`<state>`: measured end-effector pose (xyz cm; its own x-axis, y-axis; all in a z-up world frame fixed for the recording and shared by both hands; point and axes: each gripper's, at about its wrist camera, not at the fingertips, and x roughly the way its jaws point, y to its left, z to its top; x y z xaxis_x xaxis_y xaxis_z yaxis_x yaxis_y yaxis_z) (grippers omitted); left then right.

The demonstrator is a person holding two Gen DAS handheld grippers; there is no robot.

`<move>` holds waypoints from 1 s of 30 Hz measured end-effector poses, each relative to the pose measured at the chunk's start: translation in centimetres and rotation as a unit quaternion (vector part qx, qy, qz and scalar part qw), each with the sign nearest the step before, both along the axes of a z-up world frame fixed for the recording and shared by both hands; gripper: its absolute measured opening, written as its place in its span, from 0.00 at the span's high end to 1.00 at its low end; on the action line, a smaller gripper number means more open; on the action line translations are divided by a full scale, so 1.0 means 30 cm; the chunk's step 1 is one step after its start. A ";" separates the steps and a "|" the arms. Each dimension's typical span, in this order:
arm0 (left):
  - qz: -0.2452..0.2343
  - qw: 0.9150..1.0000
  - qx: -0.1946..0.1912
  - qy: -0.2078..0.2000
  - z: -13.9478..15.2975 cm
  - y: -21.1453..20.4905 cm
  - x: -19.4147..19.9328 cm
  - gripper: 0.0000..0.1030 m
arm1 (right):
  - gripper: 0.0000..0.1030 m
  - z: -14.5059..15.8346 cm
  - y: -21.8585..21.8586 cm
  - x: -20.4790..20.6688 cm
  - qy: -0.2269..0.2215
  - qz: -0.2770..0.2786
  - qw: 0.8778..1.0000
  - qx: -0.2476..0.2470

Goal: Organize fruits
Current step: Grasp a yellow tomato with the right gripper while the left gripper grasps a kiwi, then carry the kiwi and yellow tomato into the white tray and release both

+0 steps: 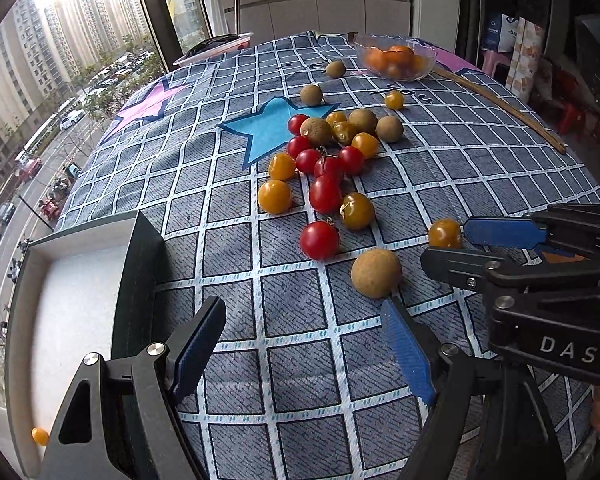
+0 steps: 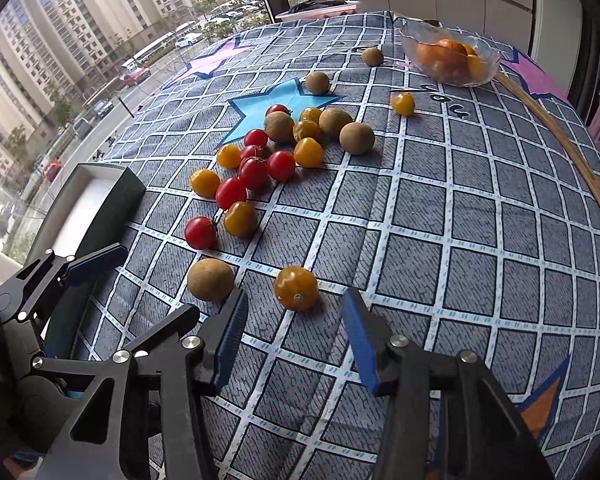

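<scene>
- Just ahead of my right tongs (image 2: 296, 334), spread wide and empty, sits a yellow cherry tomato (image 2: 296, 288), a longan (image 2: 210, 279) at its nine o'clock.
- My left tongs (image 1: 306, 354) gape empty beside the box (image 1: 140, 264).

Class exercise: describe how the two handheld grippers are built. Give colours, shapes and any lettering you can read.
Both the left gripper and the right gripper have black angular frames with cut-outs and silver round bolts. Each finger carries a flat blue ribbed pad. White letters "DAS" mark the right gripper's body. No cables show.
</scene>
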<state>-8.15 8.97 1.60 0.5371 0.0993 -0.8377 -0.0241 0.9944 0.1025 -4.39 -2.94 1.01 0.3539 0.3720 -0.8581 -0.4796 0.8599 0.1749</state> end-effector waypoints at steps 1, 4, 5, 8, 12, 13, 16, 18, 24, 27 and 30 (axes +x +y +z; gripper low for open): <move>-0.002 1.000 0.001 0.000 0.000 -0.007 0.005 0.22 | 0.67 -0.002 0.005 0.001 -0.002 0.002 1.000 -0.007; -0.011 1.000 0.006 0.010 -0.009 -0.033 0.028 0.40 | 0.78 -0.001 -0.012 0.014 0.004 -0.007 1.000 -0.002; -0.012 1.000 0.009 0.011 -0.013 -0.040 0.035 0.40 | 0.78 -0.001 -0.026 0.018 0.007 -0.014 1.000 0.003; -0.010 1.000 0.005 0.008 -0.014 -0.051 0.055 0.40 | 0.78 -0.004 -0.084 0.032 0.023 -0.037 0.999 0.028; -0.010 1.000 -0.011 0.007 -0.014 -0.061 0.082 0.47 | 0.78 -0.002 -0.121 0.021 0.026 -0.051 0.998 0.031; -0.011 1.000 -0.019 0.008 -0.015 -0.064 0.089 0.55 | 0.78 -0.001 -0.128 0.015 0.026 -0.053 0.998 0.033; -0.016 0.999 -0.039 0.008 -0.015 -0.071 0.101 0.73 | 0.78 0.004 -0.140 -0.004 0.025 -0.059 0.997 0.040; -0.017 0.999 -0.037 0.008 -0.016 -0.076 0.096 0.73 | 0.78 0.009 -0.149 -0.022 0.024 -0.062 0.997 0.043; -0.008 0.998 -0.059 0.012 0.009 -0.046 0.024 0.73 | 0.78 0.028 -0.175 -0.082 0.028 -0.067 0.996 0.059; -0.004 0.998 -0.062 0.009 0.031 -0.023 -0.032 0.73 | 0.78 0.029 -0.176 -0.117 0.034 -0.064 0.995 0.063; 0.003 0.998 -0.065 0.006 0.053 0.003 -0.088 0.73 | 0.78 0.029 -0.169 -0.152 0.037 -0.060 0.995 0.064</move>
